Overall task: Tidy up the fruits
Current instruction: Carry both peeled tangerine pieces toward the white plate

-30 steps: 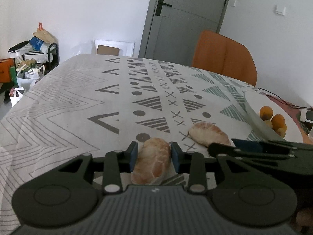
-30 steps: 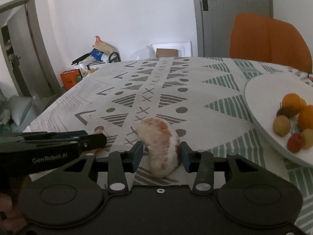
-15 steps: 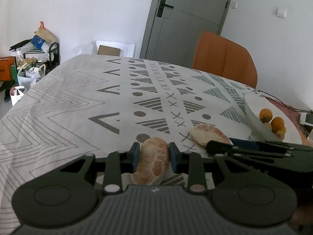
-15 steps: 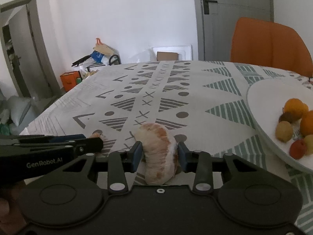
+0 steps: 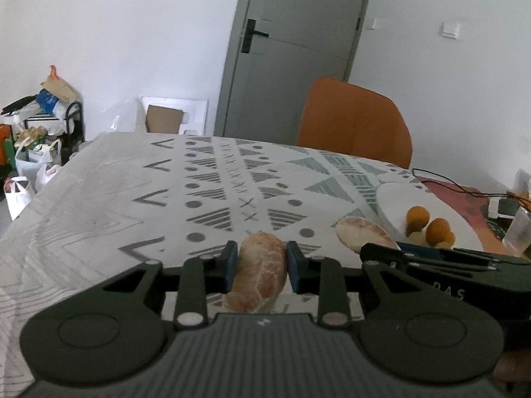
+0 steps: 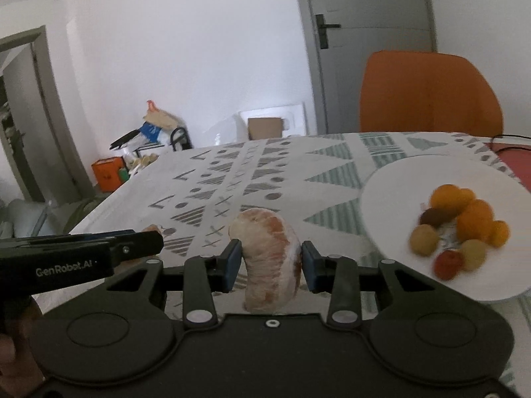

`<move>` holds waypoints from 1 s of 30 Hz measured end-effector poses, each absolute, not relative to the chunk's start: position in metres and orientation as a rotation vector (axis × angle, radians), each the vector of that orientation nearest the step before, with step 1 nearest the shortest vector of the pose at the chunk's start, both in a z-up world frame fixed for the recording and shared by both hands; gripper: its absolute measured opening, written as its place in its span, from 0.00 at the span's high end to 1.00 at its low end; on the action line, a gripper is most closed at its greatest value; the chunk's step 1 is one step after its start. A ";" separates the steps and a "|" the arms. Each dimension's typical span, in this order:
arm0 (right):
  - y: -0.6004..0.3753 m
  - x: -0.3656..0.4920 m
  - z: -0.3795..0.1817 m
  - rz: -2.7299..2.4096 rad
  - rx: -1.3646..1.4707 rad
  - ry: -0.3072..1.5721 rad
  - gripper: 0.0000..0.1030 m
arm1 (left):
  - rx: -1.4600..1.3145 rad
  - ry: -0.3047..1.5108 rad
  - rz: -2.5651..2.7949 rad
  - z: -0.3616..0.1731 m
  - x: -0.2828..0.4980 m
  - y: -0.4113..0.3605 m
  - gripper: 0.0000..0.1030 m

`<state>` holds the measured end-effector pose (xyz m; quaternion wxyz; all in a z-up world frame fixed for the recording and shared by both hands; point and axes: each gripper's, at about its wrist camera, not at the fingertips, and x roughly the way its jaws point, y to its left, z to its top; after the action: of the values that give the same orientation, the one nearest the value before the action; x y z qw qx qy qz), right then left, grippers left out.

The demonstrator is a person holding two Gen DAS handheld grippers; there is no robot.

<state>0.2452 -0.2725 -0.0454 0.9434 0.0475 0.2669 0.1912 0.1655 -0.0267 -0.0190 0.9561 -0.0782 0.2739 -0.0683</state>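
Note:
My left gripper (image 5: 261, 255) is shut on a pale peeled citrus segment (image 5: 259, 275), held just above the patterned tablecloth (image 5: 199, 199). In the right wrist view my right gripper (image 6: 271, 252) is shut on a larger, curved citrus segment (image 6: 270, 262), also off the cloth. The two grippers are side by side: the right gripper (image 5: 375, 253) and its segment (image 5: 360, 233) show at the right of the left wrist view. The left gripper (image 6: 152, 242) shows at the left of the right wrist view. A white plate (image 6: 415, 179) with several small orange, yellow and red fruits (image 6: 464, 222) lies to the right.
An orange chair (image 5: 355, 122) stands at the table's far side, before a grey door (image 5: 295, 49). Black cables (image 5: 464, 189) and small items lie beyond the plate (image 5: 391, 195) on the right. Bags and a rack (image 5: 39, 132) clutter the floor at the left.
Both grippers first squeezed tighter on their segments, then rose from the cloth with them. The plate now looks nearer in the right wrist view.

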 end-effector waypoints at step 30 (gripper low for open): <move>-0.313 0.259 -0.071 0.324 0.195 0.613 0.64 | -0.135 0.617 -0.166 -0.037 0.187 -0.055 0.71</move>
<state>0.2585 -0.3130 -0.0713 0.9358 0.0956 0.2998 0.1587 0.1874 -0.0552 -0.0365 0.9472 -0.0662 0.3030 -0.0816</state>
